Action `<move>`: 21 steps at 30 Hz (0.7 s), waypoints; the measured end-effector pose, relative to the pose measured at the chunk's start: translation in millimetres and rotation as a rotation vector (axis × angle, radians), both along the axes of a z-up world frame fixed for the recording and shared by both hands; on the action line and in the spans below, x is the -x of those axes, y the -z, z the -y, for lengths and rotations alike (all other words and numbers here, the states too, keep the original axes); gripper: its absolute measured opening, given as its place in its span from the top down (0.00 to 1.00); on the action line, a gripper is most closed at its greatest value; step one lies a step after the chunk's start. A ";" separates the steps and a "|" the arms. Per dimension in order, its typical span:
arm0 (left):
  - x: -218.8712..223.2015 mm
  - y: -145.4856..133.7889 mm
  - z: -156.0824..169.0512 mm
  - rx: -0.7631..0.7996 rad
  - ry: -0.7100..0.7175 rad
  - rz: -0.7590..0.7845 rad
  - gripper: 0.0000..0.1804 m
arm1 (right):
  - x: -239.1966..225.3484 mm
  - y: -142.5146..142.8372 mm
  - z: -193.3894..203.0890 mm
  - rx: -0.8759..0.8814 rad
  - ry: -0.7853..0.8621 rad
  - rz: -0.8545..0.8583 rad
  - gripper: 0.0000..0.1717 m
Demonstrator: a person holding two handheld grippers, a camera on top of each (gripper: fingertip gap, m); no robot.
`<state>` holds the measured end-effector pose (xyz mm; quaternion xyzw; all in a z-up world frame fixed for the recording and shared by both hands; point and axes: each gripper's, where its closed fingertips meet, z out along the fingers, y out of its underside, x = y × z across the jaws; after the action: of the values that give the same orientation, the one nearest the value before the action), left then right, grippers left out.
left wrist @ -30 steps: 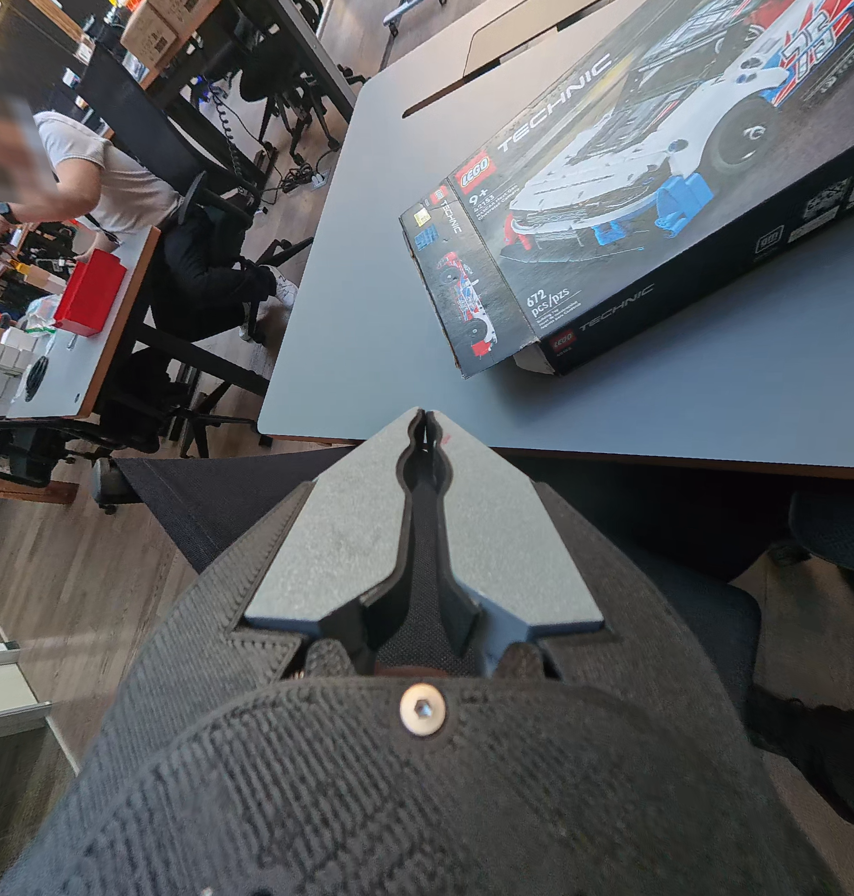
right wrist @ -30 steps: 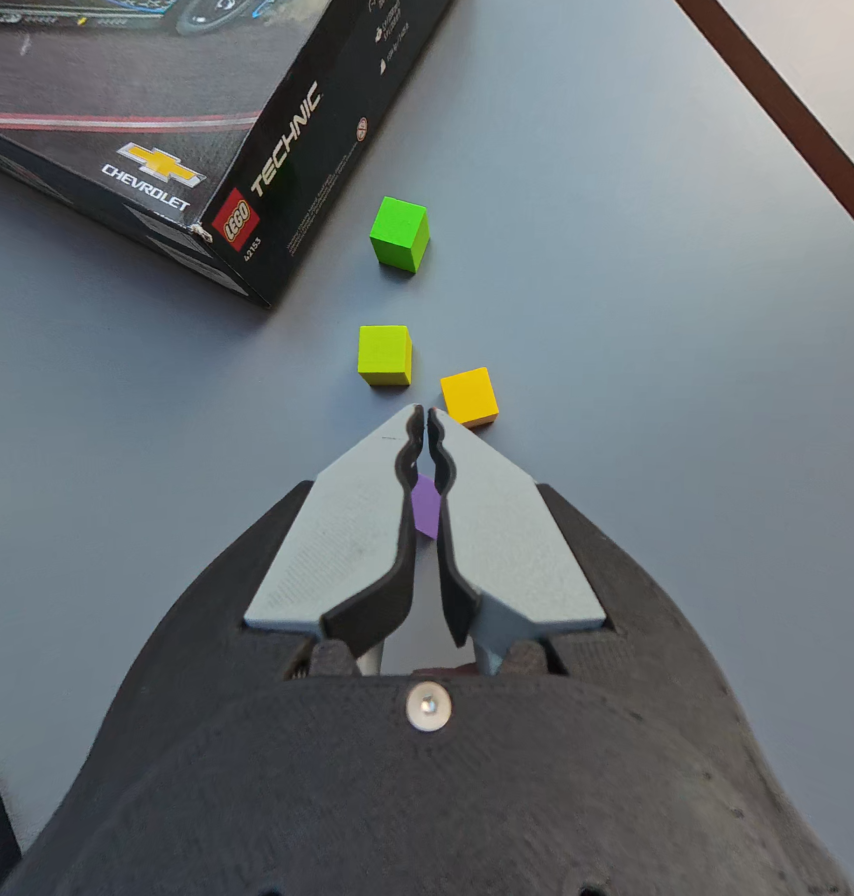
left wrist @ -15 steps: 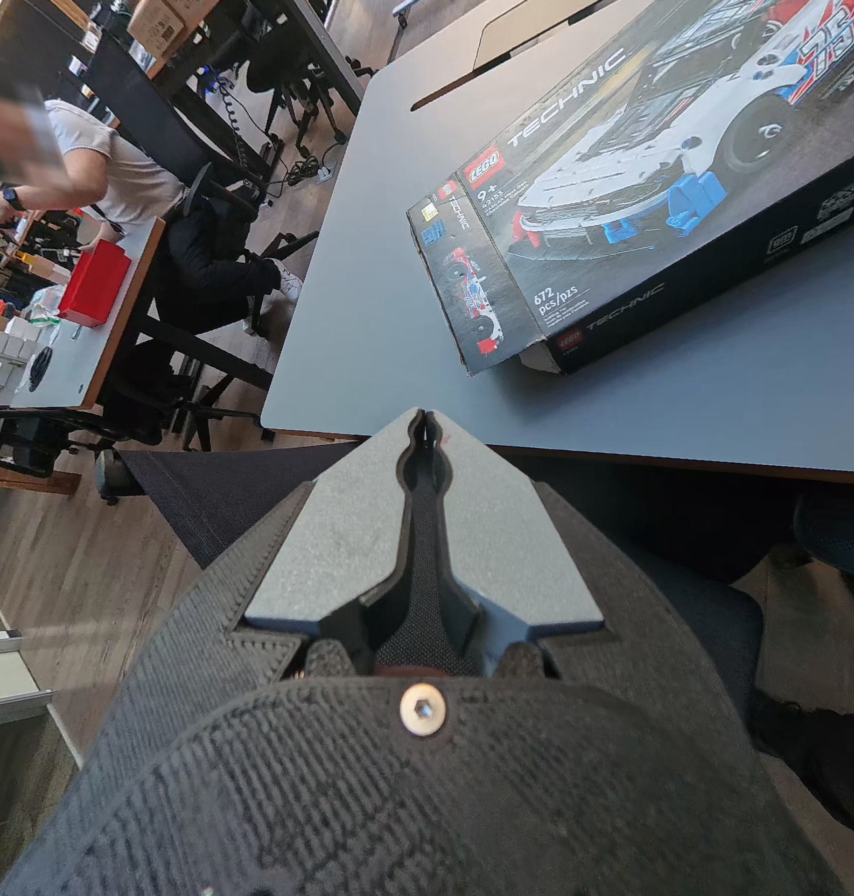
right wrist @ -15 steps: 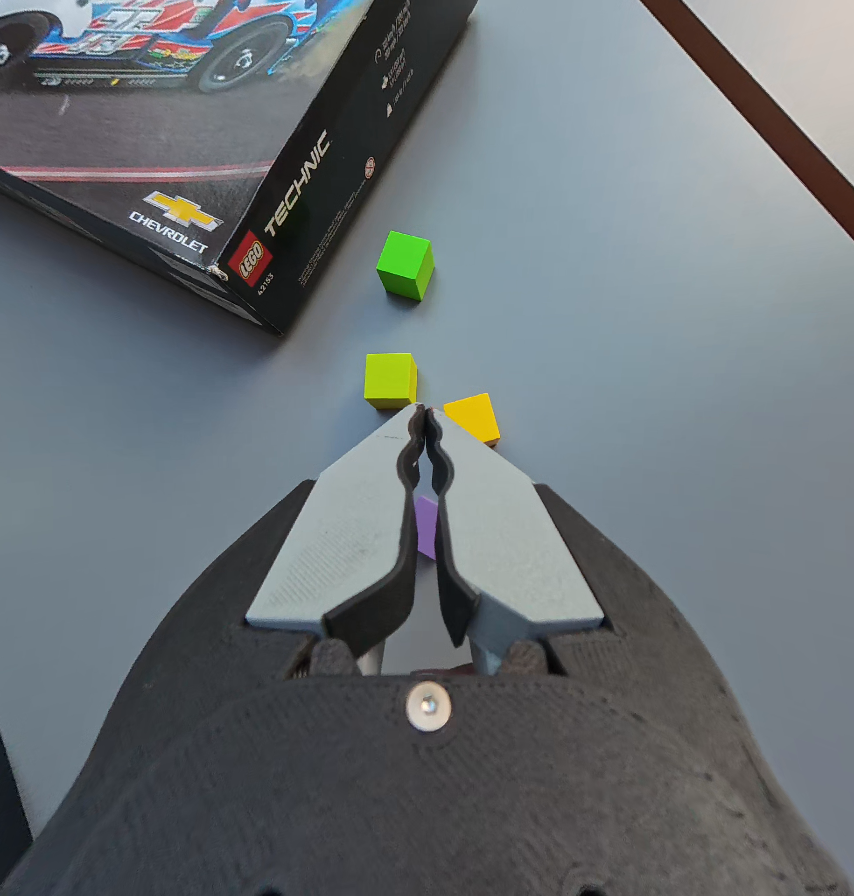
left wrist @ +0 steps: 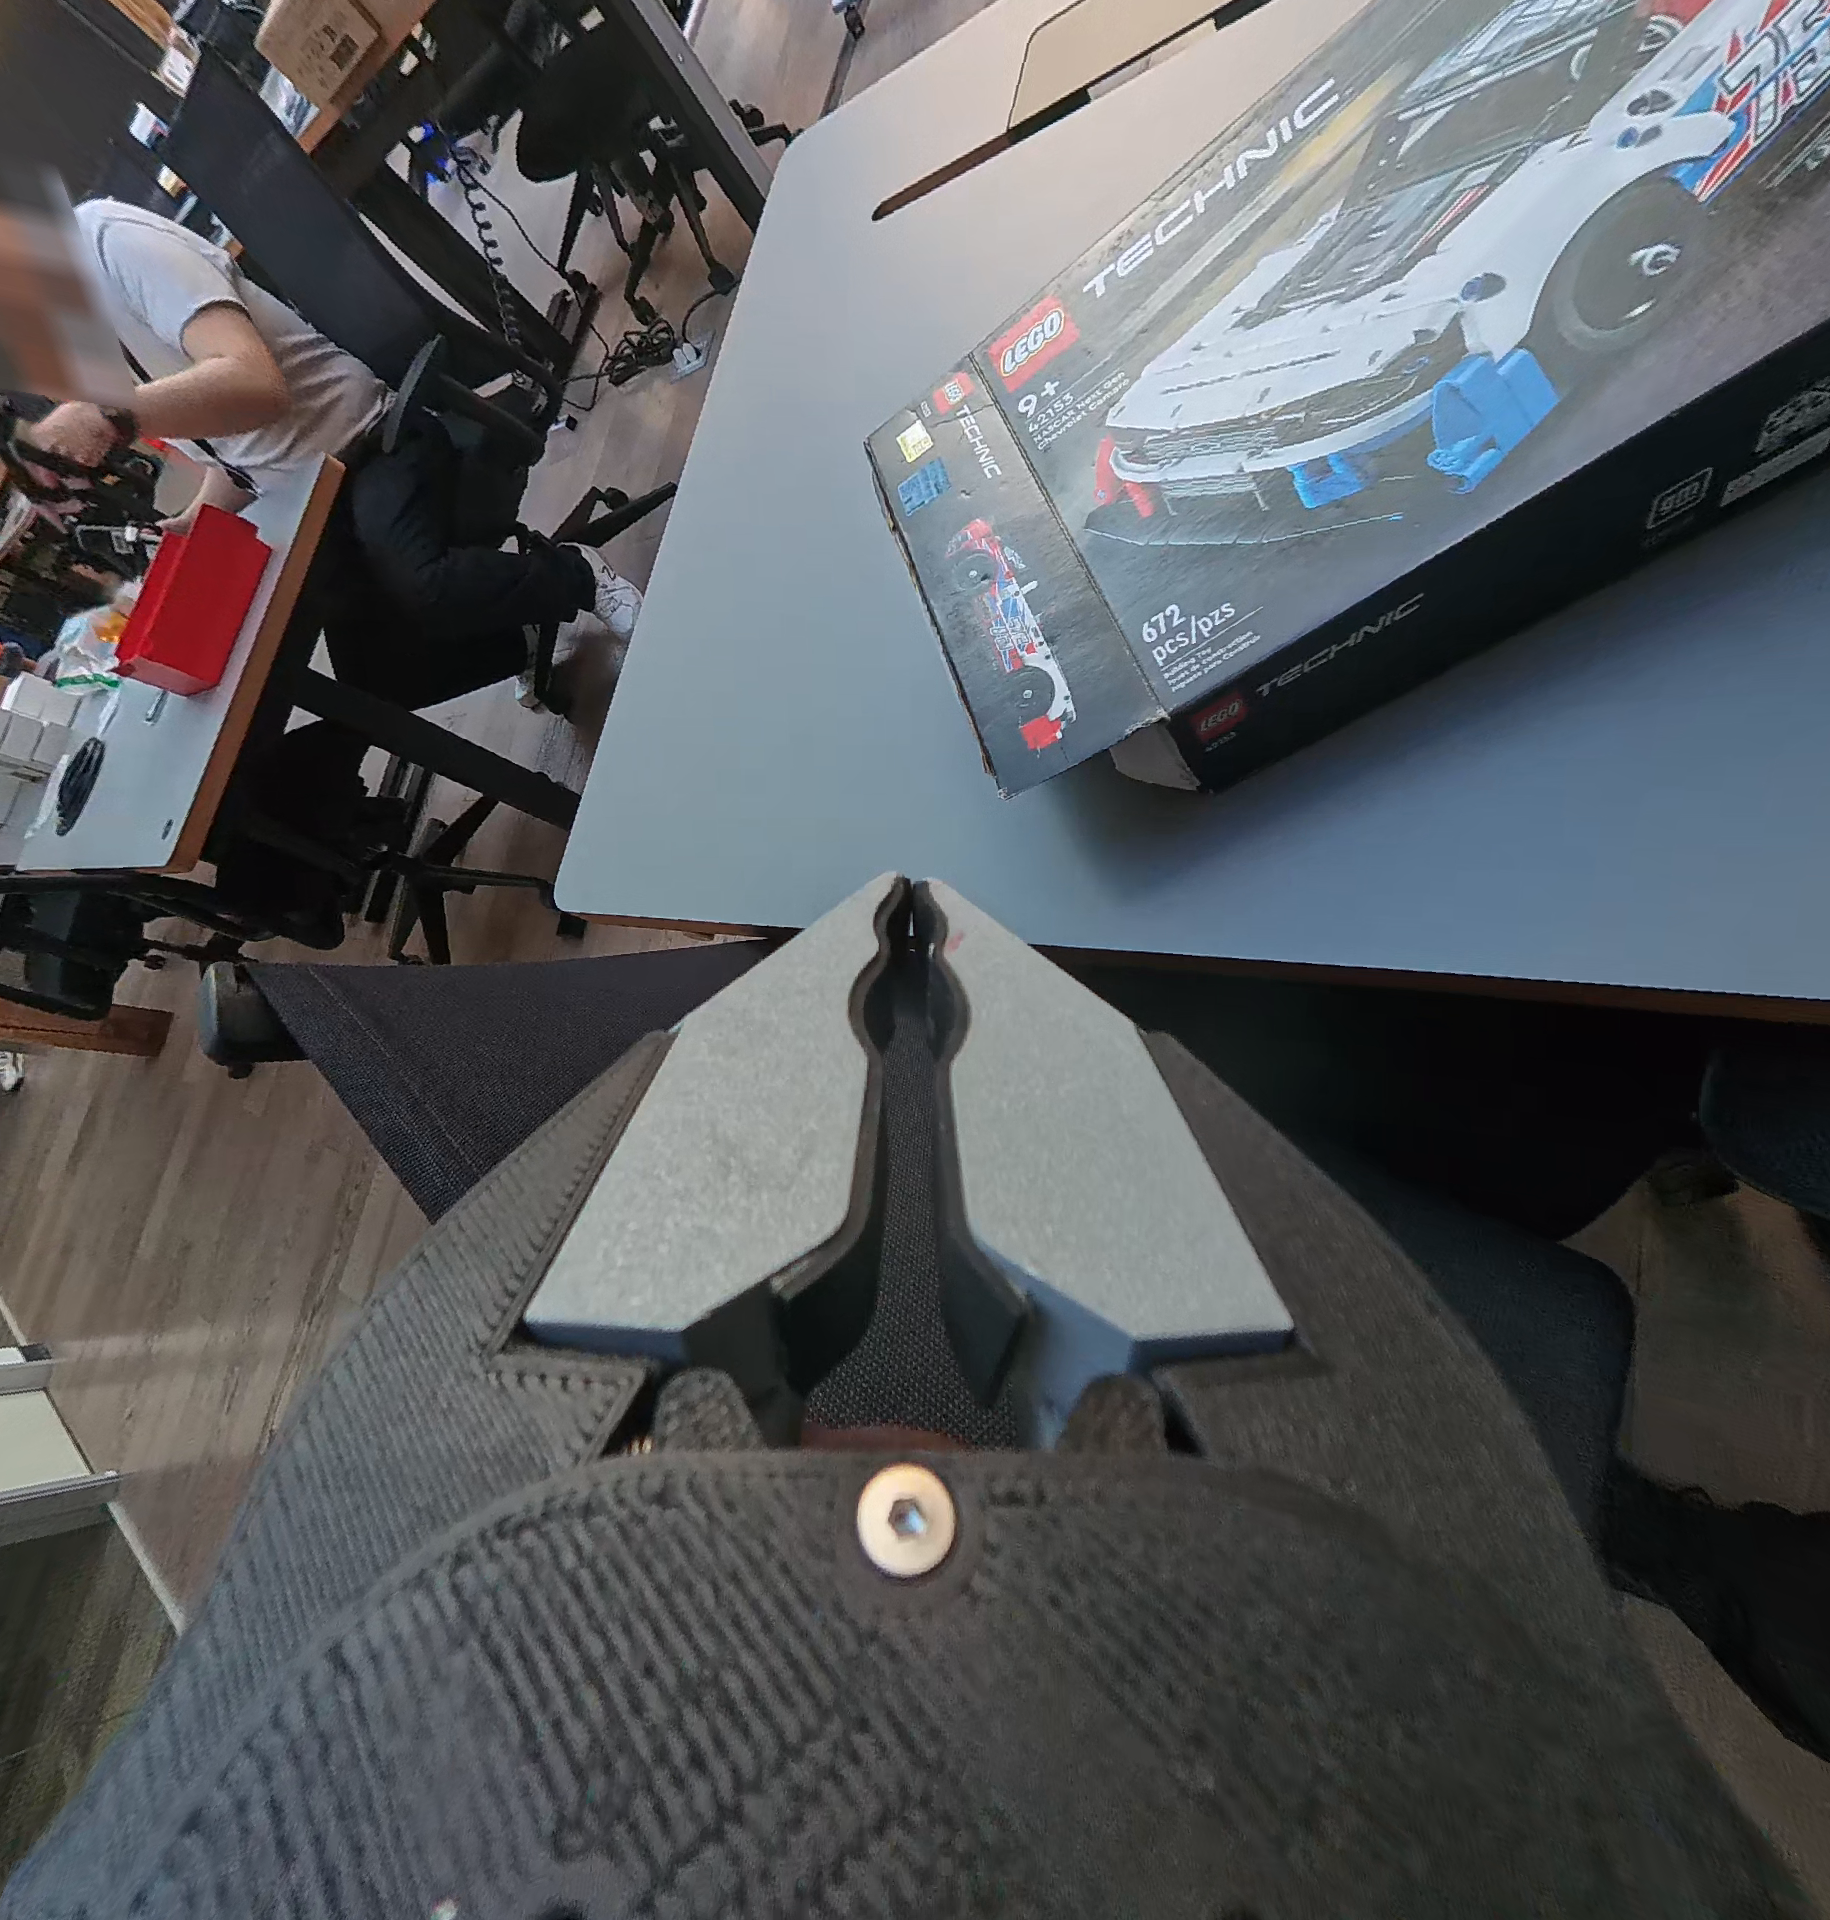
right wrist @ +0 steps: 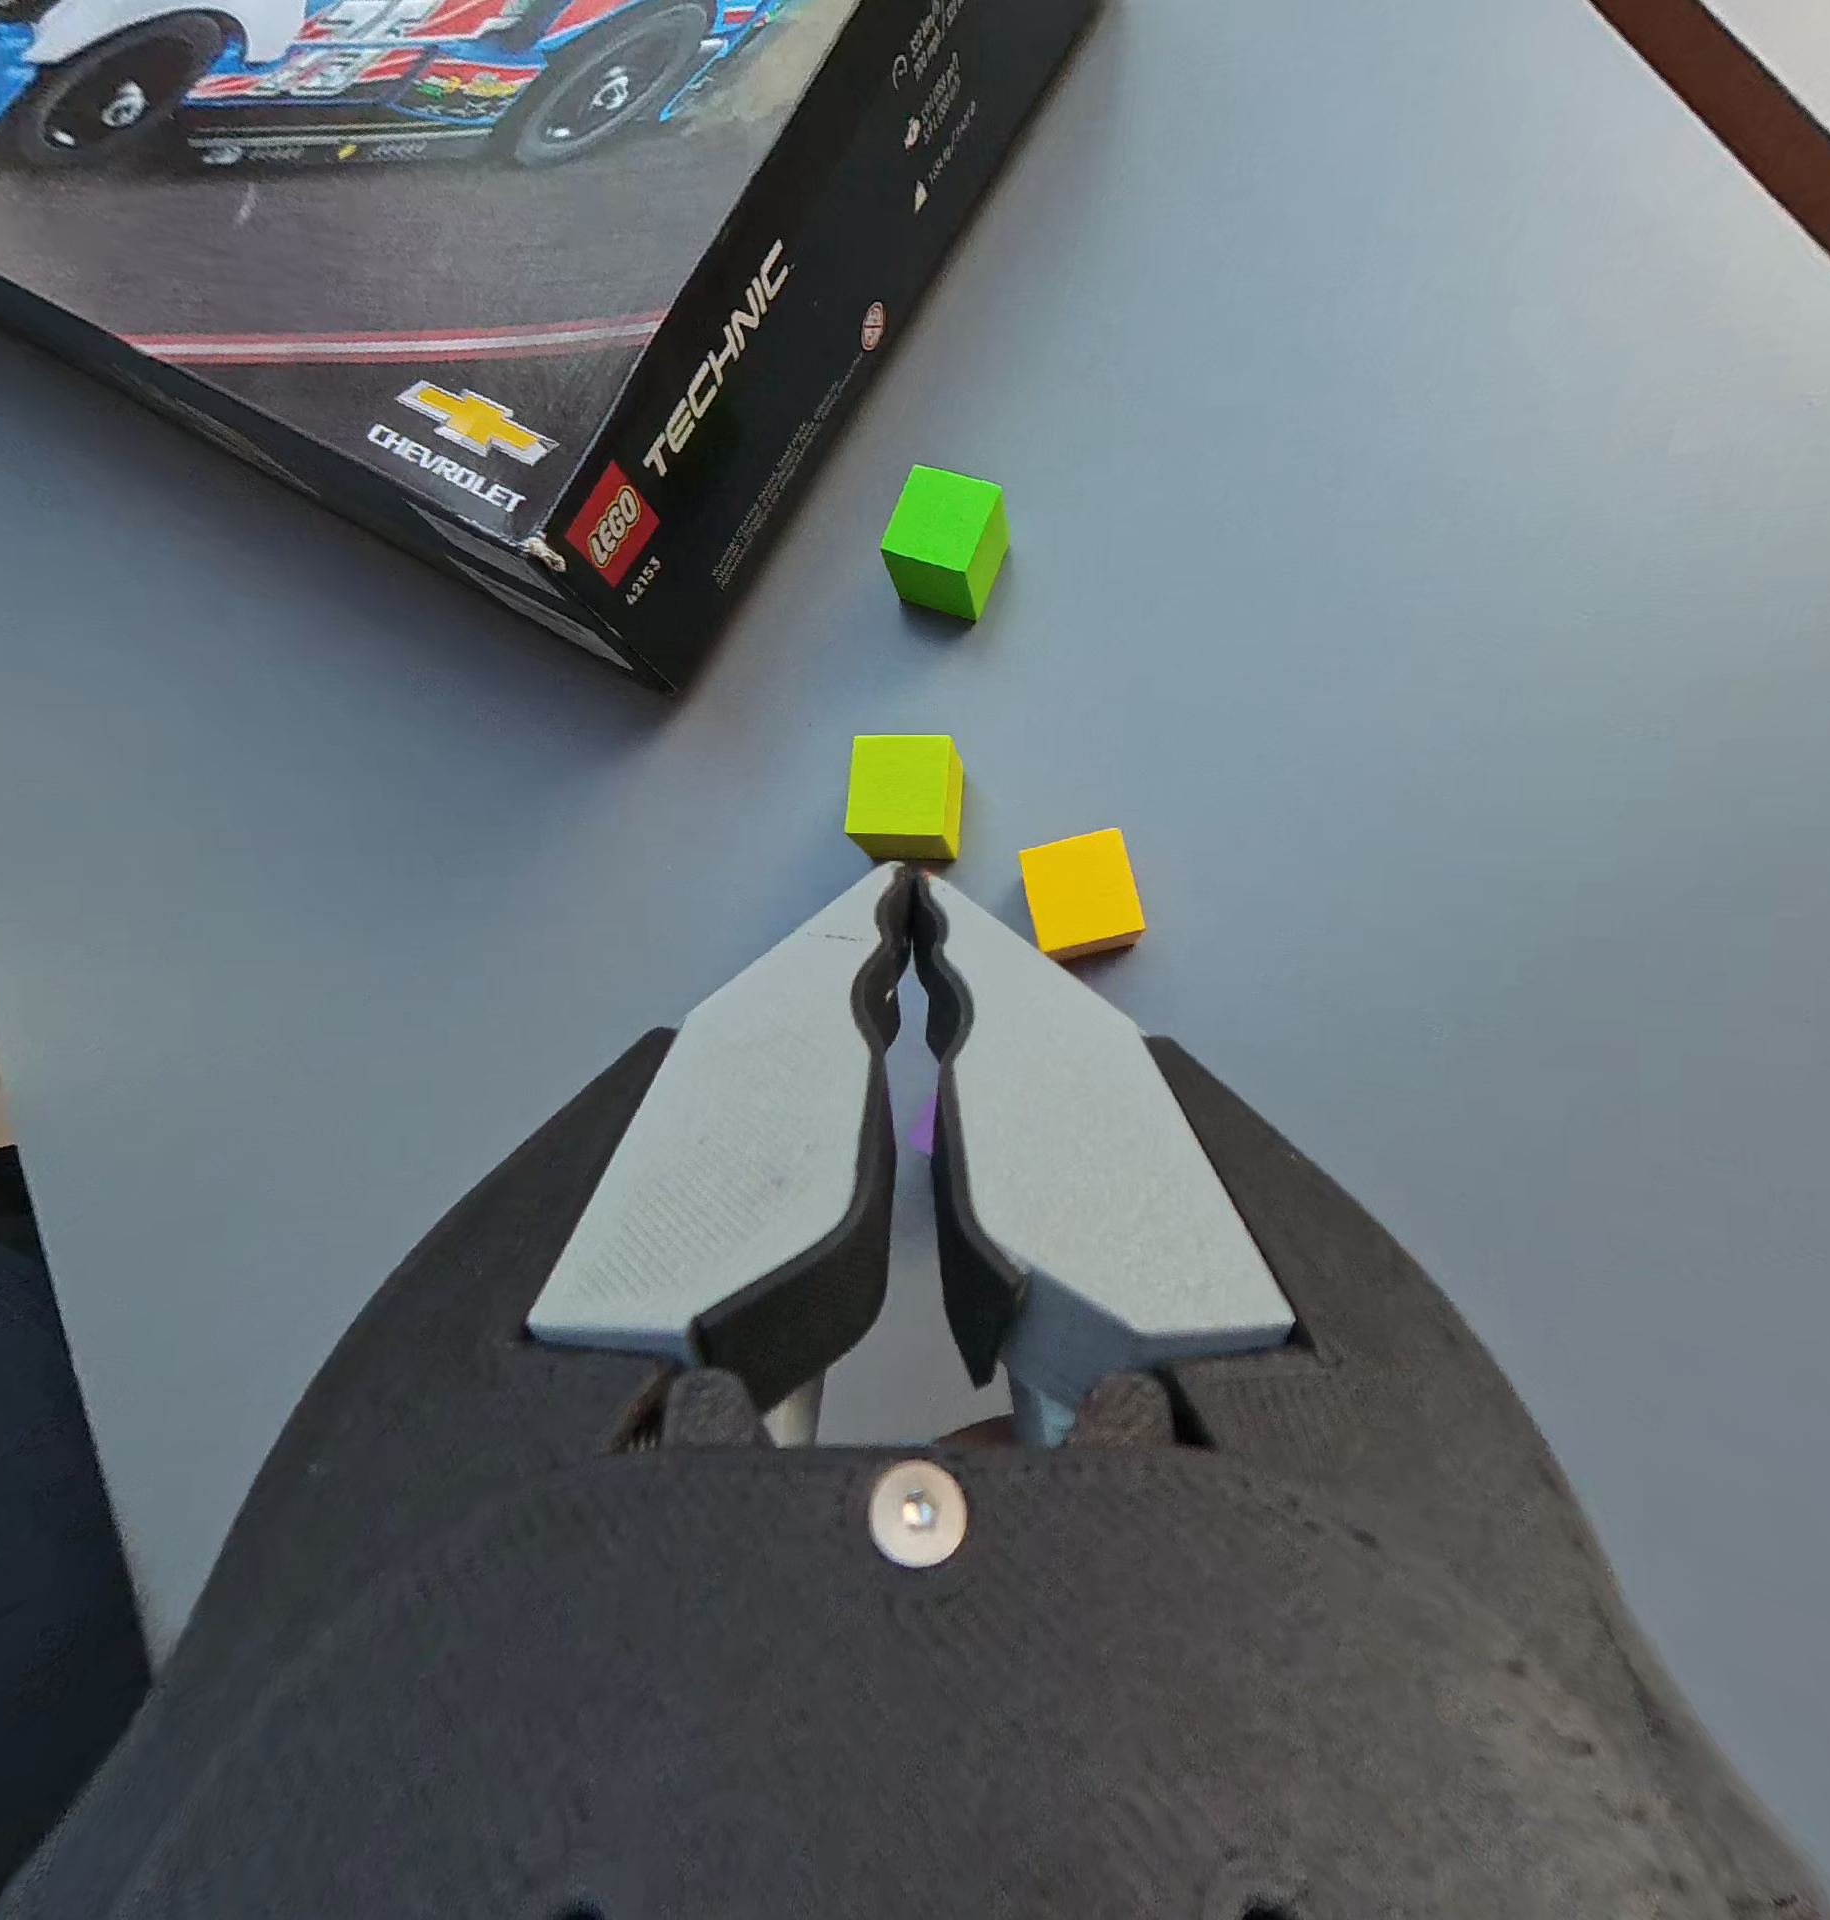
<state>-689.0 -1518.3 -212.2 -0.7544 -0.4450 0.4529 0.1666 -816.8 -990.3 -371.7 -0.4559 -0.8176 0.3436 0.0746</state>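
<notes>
Right claw (right wrist: 909, 883) nearer lime cube (right wrist: 903, 795), purple piece (right wrist: 926, 1127) slipping behind

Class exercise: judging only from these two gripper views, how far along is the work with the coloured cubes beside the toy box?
Nothing looks done: the green cube, lime cube and yellow cube sit loose on the grey table by the toy box. In hand: nothing. The right hand-held gripper is shut just short of the lime cube; the left hand-held gripper is shut at the table's edge. All handling remains.

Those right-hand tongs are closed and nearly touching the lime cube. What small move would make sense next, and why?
Probably open the right tongs: their tips are shut, holding nothing, just short of the yellow-green cube, which is too wide to enter shut tips.
</notes>
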 end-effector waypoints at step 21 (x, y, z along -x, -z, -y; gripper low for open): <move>-1.0 -1.1 -0.8 0.019 0.002 -0.009 1.00 | 10.9 -17.6 -9.9 -0.021 0.079 -0.112 1.00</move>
<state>-688.0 -1517.5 -211.2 -0.7545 -0.4391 0.4603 0.1616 -827.8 -980.4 -354.1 -0.4669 -0.7972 0.3567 0.1386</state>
